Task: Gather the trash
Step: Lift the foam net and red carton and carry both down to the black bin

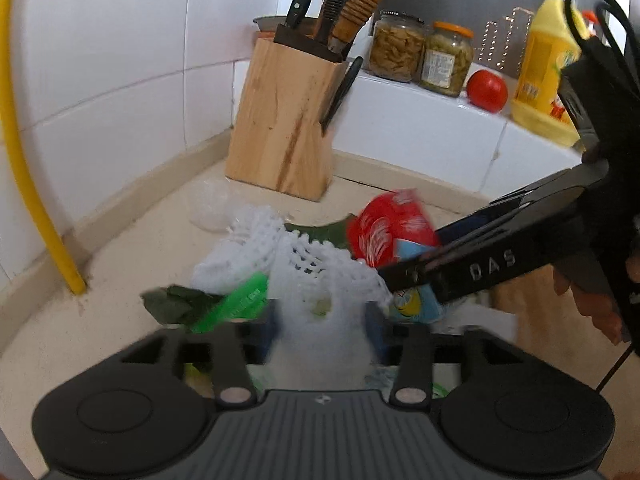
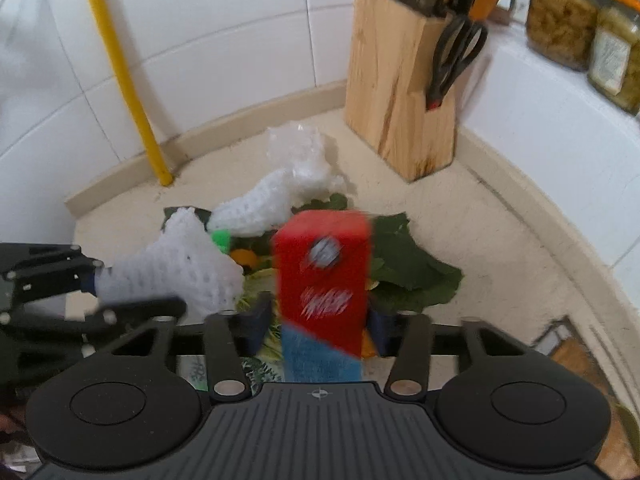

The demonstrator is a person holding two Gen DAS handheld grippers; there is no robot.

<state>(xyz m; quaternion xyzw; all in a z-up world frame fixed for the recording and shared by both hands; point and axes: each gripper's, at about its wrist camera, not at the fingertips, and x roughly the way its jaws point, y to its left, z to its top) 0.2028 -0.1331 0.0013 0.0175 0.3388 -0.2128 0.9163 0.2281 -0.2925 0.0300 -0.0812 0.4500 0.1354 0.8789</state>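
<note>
A pile of trash lies on the beige counter [image 2: 500, 220]: green leaves [image 2: 412, 276], two white foam nets, crumpled clear plastic [image 2: 304, 160], a green plastic piece [image 1: 236, 300] and orange peel [image 2: 244, 258]. My right gripper [image 2: 320, 322] is shut on a red and blue carton [image 2: 324, 264], held upright over the leaves. From the left wrist it reaches in from the right as the right gripper [image 1: 416, 256] with the carton [image 1: 388, 228]. One foam net [image 1: 316, 264] fills the gap of my left gripper [image 1: 322, 332], whose jaws stand apart around it. The picture is blurred there.
A wooden knife block [image 1: 280, 120] with knives and scissors stands in the corner. On the white ledge behind it are two jars [image 1: 396, 48], a tomato [image 1: 487, 90] and a yellow bottle [image 1: 548, 68]. A yellow pipe [image 2: 124, 80] runs down the tiled wall at the left.
</note>
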